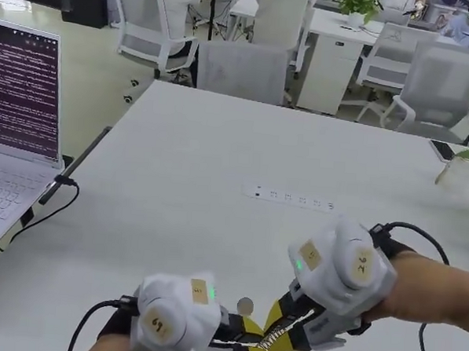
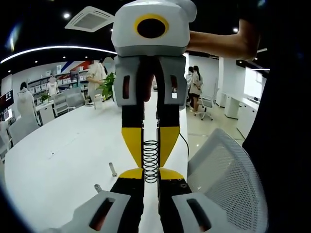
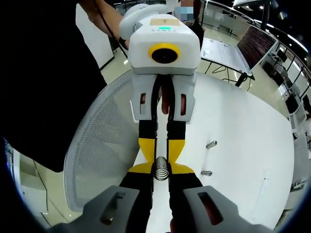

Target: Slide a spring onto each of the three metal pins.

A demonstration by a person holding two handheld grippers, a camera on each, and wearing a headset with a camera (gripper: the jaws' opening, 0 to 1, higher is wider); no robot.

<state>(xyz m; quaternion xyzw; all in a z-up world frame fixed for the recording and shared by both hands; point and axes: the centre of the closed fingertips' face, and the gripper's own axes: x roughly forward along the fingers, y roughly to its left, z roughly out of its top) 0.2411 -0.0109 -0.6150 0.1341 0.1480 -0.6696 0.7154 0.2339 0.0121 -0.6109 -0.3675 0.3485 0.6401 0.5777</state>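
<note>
Nose to nose at the near edge of the table (image 1: 220, 143): left gripper (image 2: 151, 187) and right gripper (image 3: 163, 187) are both pinched narrow on one spring (image 2: 151, 158), it seems. Its long axis runs from one to the other. Two pins (image 2: 112, 169) wait just beyond, on the far side.

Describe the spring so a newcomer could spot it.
Low over the white table, the left gripper and right gripper meet tip to tip. Between their yellow tips is the spring: coiled wire held aloft, unlike the solid pins on the table.
</note>
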